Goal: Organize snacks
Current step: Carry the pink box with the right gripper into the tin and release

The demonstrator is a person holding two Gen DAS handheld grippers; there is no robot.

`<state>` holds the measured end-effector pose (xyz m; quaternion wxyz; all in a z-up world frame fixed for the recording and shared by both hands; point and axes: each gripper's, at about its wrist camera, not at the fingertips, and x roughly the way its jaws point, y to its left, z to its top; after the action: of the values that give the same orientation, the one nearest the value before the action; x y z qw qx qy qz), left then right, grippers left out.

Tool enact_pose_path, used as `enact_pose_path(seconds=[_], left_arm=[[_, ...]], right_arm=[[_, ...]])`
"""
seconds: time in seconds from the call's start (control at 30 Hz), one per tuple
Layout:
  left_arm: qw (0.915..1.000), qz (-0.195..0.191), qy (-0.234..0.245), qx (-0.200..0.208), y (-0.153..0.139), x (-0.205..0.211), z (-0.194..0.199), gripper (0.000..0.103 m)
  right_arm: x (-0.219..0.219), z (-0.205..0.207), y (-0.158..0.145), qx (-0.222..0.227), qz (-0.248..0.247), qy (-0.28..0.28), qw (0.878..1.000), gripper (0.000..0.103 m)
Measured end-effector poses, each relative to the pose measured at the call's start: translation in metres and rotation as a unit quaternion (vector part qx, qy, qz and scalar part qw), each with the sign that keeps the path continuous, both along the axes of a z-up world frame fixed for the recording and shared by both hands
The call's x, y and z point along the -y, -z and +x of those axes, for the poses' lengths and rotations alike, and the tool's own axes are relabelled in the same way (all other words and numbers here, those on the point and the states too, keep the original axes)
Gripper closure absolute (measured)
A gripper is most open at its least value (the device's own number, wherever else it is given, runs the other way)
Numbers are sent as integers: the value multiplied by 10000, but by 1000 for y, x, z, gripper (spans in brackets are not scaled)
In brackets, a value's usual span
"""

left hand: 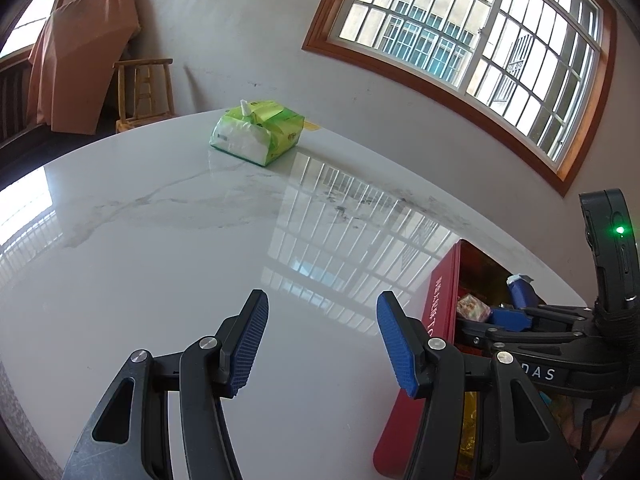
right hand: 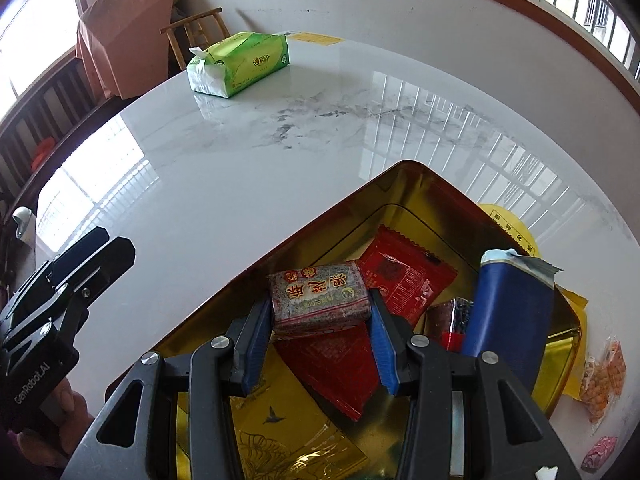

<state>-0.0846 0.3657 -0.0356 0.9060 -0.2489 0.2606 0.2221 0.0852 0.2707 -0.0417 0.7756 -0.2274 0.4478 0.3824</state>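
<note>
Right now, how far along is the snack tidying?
Partly done. Several packets, including a red one and a blue one, already lie in the gold tin. In hand: the right tool grips a speckled bar over the tin. Left: a bag of orange snacks and a pink sweet sit on the table beside it. The left tool is open, empty.

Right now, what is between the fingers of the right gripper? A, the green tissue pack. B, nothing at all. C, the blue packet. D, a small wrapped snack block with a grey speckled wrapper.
D: in the right wrist view the right gripper has its pads against both ends of the snack block, held above the tin; the tissue pack lies far off on the table.
</note>
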Motion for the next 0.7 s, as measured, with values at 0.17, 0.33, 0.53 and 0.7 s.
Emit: enact_pose_path(seconds=[0.17, 0.33, 0.53, 0.7], left_arm=[[10000, -55, -19, -17, 1, 0, 1, 45], [9999, -121, -36, -70, 2, -2, 3, 45], [9998, -163, -62, -104, 3, -3, 3, 45], [9998, -129, -64, -131, 3, -3, 4, 45]], right_arm=[[1, 1, -4, 59, 77, 64, 9999, 59], [4, 2, -6, 76, 148, 137, 9998, 59], [12, 2, -14, 163, 444, 239, 9986, 57], [26, -1, -25, 299, 881, 372, 9950, 57]])
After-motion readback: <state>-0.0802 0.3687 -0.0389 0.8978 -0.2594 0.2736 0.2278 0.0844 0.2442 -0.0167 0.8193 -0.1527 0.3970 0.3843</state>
